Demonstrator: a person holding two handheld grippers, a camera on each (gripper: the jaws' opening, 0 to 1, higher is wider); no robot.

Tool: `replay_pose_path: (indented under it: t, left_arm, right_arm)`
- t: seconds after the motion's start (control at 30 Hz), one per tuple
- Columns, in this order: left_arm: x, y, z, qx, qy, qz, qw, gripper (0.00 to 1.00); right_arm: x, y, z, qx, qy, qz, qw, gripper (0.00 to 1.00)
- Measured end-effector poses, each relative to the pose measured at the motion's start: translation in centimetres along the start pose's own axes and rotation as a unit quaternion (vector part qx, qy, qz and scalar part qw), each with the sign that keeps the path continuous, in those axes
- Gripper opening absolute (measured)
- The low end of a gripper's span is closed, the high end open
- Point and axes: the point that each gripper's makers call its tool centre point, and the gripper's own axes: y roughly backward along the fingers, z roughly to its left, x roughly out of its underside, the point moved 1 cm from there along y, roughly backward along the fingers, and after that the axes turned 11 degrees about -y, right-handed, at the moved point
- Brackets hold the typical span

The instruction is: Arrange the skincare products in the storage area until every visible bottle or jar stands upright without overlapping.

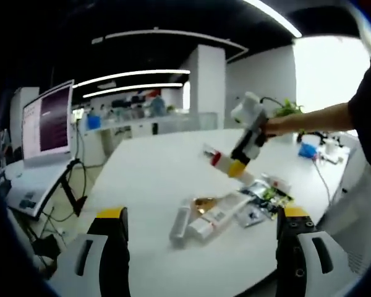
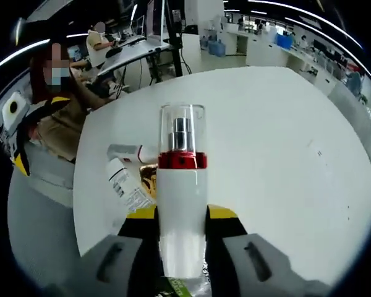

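Right gripper [image 2: 181, 226] is clamped on the spray bottle [image 2: 181, 185], carried above the white table [image 2: 278, 161] with its clear cap at 12 o'clock. Left gripper [image 1: 201, 232] hangs open, holding nothing. 2 tubes [image 1: 216, 213] lie flat, sachets [image 1: 266, 195] beside them. Next job: stand the bottle on bare tabletop, then release.

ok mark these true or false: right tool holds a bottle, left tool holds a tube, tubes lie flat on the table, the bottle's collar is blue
1. The right tool holds a bottle. True.
2. The left tool holds a tube. False: it is open, holding nothing.
3. Tubes lie flat on the table. True.
4. The bottle's collar is blue. False: it is red, under a clear cap.
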Motion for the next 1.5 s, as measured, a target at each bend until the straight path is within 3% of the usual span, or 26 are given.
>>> replay_pose_path:
  t: [0.23, 0.6, 0.8, 1.0, 1.13, 1.33, 1.43, 1.5]
  left_arm:
    - [-1.6, -1.5, -0.5, 0.036, 0.041, -0.028, 0.9981, 0.92]
    - [-2.5, -4.3, -3.4, 0.121, 0.065, -0.033, 0.99, 0.88]
    - [-3.1, -5.6, -4.9, 0.168, 0.073, -0.037, 0.9823, 0.75]
    - [-3.9, -7.1, -6.9, 0.223, 0.097, -0.036, 0.9693, 0.66]
    - [-4.4, -8.2, -8.2, 0.247, 0.091, -0.038, 0.964, 0.67]
    - [-5.1, -9.1, -10.2, 0.299, 0.106, -0.039, 0.9475, 0.61]
    - [-5.4, -9.4, -11.2, 0.317, 0.098, -0.041, 0.9425, 0.55]
    - [-5.6, -9.2, -12.4, 0.351, 0.106, -0.039, 0.9295, 0.54]
  right_arm:
    - [0.9, 1.5, 2.6, -0.018, -0.027, -0.045, 0.9985, 0.26]
    - [2.8, 3.5, 6.0, -0.04, -0.043, -0.084, 0.9947, 0.26]
    - [3.5, 4.1, 7.4, -0.054, -0.057, -0.104, 0.9915, 0.25]
    - [4.3, 4.9, 8.4, -0.062, -0.07, -0.124, 0.988, 0.25]
    - [4.8, 5.4, 9.1, -0.065, -0.077, -0.134, 0.9859, 0.25]
    - [5.6, 6.0, 10.1, -0.069, -0.078, -0.146, 0.9838, 0.25]
    - [5.9, 6.4, 10.6, -0.08, -0.087, -0.156, 0.9806, 0.25]
    - [6.2, 6.6, 11.0, -0.085, -0.092, -0.16, 0.9791, 0.25]
